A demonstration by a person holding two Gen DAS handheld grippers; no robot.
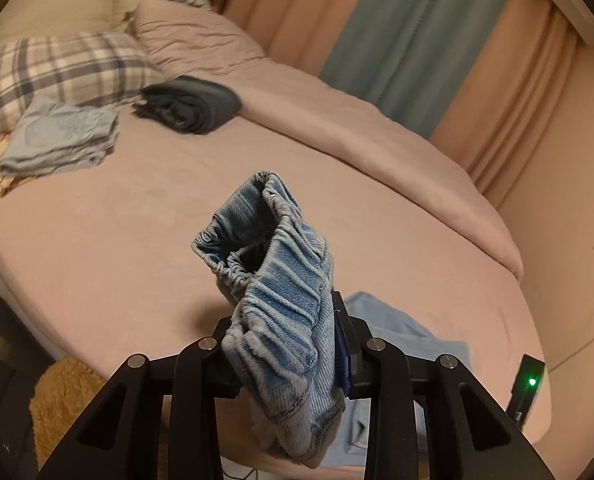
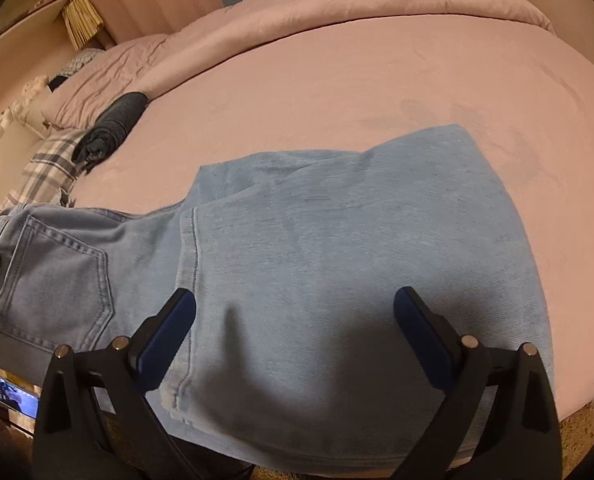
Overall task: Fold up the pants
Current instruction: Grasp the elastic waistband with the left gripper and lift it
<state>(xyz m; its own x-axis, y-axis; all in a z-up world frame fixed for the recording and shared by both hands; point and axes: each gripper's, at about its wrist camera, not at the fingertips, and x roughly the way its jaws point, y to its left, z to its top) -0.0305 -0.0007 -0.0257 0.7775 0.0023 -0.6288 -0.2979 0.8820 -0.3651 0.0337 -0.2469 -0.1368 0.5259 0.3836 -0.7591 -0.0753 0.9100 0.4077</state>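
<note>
- The left gripper (image 1: 293, 344) is clamped on the gathered elastic waistband of the light blue jeans (image 2: 337, 240), which bunches up between and beyond its fingers.
- The right gripper (image 2: 295, 320) hovers spread wide over the legs, holding nothing; the denim lies flat under and ahead of both fingertips on the pink bed (image 2: 337, 60).
- To fold well, carry the waistband smoothly over toward the leg ends, keeping edges aligned.
- Only the right view shows the spread legs and back pocket (image 2: 53, 276); only the left shows the grip and folded clothes (image 1: 57, 140) far beyond its fingers.

Black hand-held gripper (image 2: 295, 308), blue pads (image 2: 421, 334)
</note>
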